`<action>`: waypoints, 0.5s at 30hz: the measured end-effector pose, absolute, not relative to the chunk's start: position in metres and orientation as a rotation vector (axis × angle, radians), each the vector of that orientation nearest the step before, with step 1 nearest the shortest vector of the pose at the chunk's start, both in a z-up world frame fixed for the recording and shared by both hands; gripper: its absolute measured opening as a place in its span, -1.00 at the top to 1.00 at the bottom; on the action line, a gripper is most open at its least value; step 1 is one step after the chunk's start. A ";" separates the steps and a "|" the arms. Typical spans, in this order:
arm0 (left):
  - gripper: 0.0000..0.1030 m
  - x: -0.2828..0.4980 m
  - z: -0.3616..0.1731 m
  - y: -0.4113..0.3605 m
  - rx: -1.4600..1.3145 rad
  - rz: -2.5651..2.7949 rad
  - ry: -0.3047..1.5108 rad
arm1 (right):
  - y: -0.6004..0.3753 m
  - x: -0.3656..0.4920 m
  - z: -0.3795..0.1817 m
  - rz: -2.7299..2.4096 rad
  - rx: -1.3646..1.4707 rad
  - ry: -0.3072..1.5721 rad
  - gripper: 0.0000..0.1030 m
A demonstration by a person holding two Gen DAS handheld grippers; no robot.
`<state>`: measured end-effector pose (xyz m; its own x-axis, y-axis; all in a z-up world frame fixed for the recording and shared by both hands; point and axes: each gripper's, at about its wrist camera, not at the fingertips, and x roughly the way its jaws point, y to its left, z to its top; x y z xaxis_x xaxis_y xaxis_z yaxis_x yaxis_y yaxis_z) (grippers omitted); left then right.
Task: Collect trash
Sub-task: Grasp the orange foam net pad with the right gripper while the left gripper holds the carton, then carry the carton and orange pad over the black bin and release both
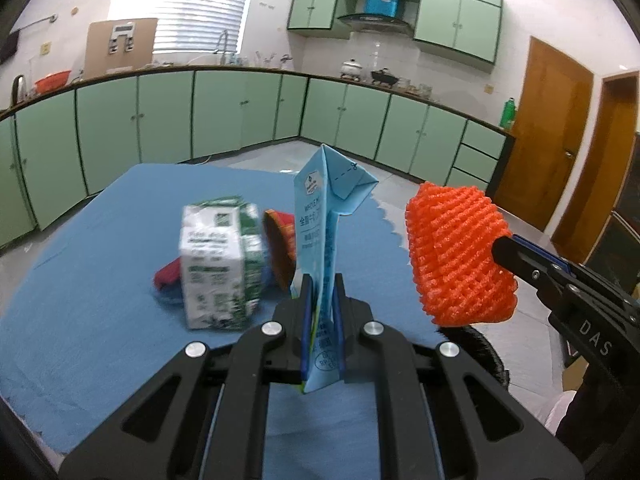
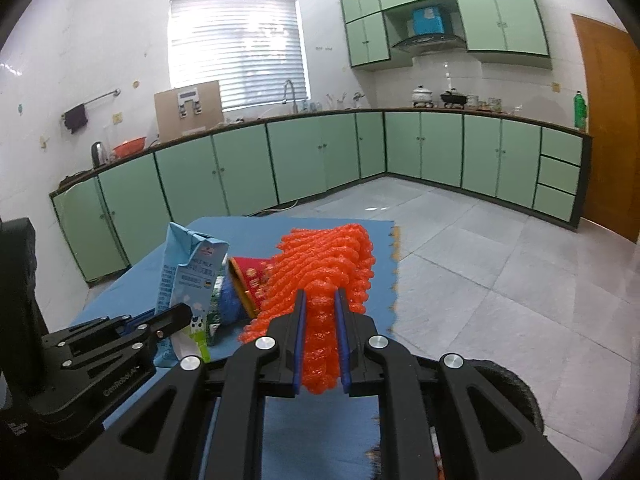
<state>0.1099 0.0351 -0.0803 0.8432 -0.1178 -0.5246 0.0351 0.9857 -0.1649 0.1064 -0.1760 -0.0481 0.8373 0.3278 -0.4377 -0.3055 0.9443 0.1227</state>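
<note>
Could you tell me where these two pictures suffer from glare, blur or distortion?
Left wrist view: the window is blown out, the green-and-white carton is blurred, the counter bows. Right wrist view: the window glares, cabinets curve.

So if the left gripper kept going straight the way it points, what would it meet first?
Probably the red cup lying on the blue cloth, just behind the flattened blue carton the left gripper is shut on. The green-and-white carton sits slightly left of that line. Depth is hard to judge.
</note>
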 end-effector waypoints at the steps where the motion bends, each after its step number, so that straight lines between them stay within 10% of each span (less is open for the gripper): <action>1: 0.84 0.111 -0.079 0.033 -0.148 -0.093 0.560 | -0.182 0.105 -0.047 0.323 0.051 0.468 0.73; 15: 0.84 0.124 -0.075 -0.049 -0.104 -0.270 0.548 | -0.264 0.093 -0.042 0.147 0.076 0.451 0.73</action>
<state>0.1237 -0.0490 -0.0752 0.8192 -0.2808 -0.5000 0.2255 0.9594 -0.1692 0.0929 -0.2638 -0.0417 0.8896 0.1579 -0.4287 -0.1241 0.9866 0.1059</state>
